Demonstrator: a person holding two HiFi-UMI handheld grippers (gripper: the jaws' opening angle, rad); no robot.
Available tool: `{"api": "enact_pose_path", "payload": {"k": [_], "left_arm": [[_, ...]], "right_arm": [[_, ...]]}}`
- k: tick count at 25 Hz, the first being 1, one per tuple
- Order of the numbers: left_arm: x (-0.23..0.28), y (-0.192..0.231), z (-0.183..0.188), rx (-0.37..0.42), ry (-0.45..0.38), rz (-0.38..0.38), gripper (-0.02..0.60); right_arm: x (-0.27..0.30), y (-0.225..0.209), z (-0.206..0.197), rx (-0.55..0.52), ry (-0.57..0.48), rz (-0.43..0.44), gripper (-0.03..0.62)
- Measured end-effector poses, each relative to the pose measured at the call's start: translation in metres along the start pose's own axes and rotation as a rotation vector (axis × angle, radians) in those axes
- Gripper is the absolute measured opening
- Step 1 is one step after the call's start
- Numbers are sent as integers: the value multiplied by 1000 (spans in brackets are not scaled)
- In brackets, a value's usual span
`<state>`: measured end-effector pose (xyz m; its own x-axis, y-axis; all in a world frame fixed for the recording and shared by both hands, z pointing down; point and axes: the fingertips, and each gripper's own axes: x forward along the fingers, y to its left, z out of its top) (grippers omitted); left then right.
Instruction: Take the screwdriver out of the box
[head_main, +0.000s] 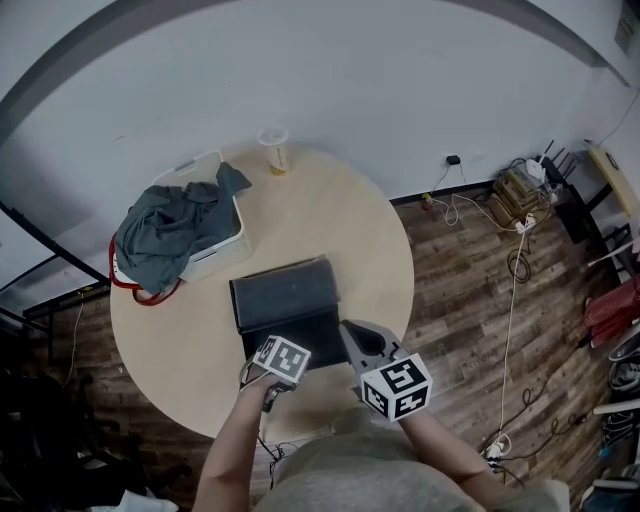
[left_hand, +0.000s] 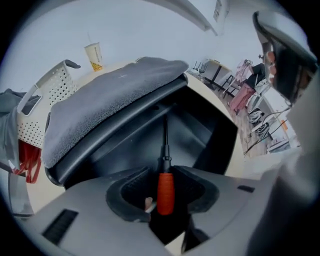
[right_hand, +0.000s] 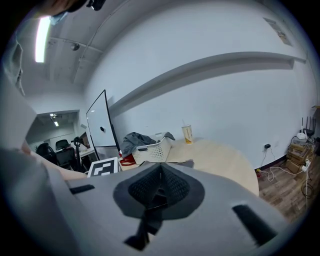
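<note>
A black box (head_main: 285, 300) lies on the round table (head_main: 370, 240) with its grey-padded lid (left_hand: 115, 90) raised. Inside it lies the screwdriver (left_hand: 165, 186), a red handle with a black shaft running away into the box. My left gripper (left_hand: 165, 182) points steeply down into the box at its near edge (head_main: 281, 358). Its jaws straddle the red handle with gaps showing beside it, so they stand open. My right gripper (head_main: 362, 340) hovers just right of the box at the table's near edge, roughly level. Its pads (right_hand: 159, 186) meet with nothing between them.
A white basket (head_main: 215, 250) heaped with grey clothing stands at the table's back left, a red strap hanging at its side. A paper cup (head_main: 273, 150) stands at the far edge. Cables and a power strip (head_main: 515, 260) lie on the wooden floor to the right.
</note>
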<state>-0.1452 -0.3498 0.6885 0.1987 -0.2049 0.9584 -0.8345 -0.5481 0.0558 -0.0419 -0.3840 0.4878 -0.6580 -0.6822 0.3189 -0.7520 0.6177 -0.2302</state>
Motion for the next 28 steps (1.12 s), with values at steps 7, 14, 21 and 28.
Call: {"api": "enact_pose_path", "payload": {"k": [7, 14, 21, 28], "left_arm": [[1, -3, 2, -16, -23, -18, 80], [-2, -8, 2, 39, -22, -14, 78], [-21, -19, 9, 77, -65, -2, 78], [-51, -21, 18, 83, -160, 33, 78]], "right_arm": [[4, -4, -5, 1, 11, 0, 0], [1, -1, -8, 1, 10, 0, 0], [-10, 3, -10, -1, 4, -5, 0], [-23, 13, -13, -7, -12, -11, 0]]}}
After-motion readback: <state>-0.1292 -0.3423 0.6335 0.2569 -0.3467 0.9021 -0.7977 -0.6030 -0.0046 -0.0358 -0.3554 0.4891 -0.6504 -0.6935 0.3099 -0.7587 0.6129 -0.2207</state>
